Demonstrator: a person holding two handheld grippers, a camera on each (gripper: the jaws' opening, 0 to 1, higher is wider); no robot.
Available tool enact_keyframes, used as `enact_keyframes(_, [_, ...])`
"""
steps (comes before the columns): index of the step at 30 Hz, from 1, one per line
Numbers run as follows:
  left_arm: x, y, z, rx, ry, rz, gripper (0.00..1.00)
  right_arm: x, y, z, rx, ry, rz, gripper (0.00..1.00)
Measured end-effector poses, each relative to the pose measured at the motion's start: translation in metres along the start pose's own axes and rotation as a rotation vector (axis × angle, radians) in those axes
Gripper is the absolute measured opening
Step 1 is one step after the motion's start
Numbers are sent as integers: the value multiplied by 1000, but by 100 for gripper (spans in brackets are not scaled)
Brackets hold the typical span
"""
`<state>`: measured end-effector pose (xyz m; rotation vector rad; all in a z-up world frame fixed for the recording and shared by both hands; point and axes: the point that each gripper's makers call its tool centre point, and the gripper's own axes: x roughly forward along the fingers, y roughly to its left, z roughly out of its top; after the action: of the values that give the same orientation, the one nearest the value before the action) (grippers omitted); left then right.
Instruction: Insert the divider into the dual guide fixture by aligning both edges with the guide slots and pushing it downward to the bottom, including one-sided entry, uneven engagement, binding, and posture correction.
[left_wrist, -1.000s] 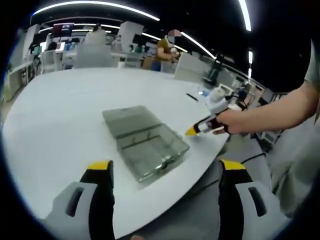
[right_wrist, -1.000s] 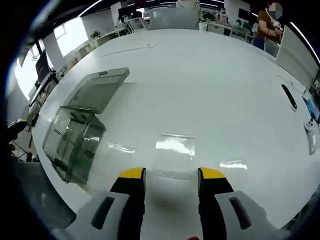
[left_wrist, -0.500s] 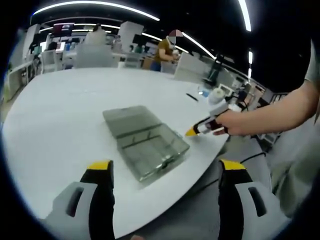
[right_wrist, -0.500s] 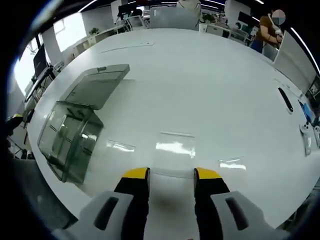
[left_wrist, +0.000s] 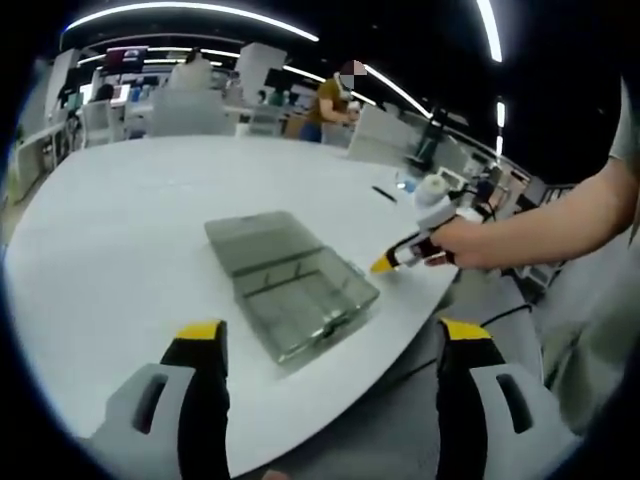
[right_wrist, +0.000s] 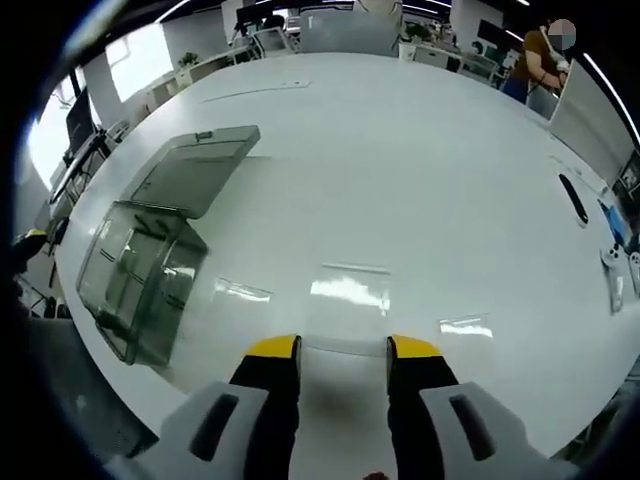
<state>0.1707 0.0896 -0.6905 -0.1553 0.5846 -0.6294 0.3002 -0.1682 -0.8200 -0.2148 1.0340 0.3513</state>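
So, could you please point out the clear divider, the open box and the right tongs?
clear divider (right_wrist: 348, 318), right gripper view, its flat face.
open box (right_wrist: 140, 285), right gripper view, its front wall.
right tongs (right_wrist: 342, 350), right gripper view, between the tips.

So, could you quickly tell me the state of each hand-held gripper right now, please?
Left hand-held gripper: open, jaws wide apart, holding nothing.
Right hand-held gripper: jaws close around the edge of a clear divider lying on the table; grip cannot be told.
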Motion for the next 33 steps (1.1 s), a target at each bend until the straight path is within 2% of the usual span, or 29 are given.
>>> enact_keyframes(14, [6,-4,3,10,9,-20,83,-1,1,-1,-28,-5,28,28])
enact_keyframes(15, [6,-4,3,9,9,-21,83,-4,0,6,-16,-32,29,28])
enact_keyframes(16, [7,-5,2,9,10,-22,83,-5,1,2,-43,-2,32,28])
enact_keyframes(18, [8,-5,1,8,13,-25,83,-4,2,1,-43,5,37,28])
enact_keyframes(33, [7,-6,1,2,14,-28,83,-4,4,0,-28,3,51,28])
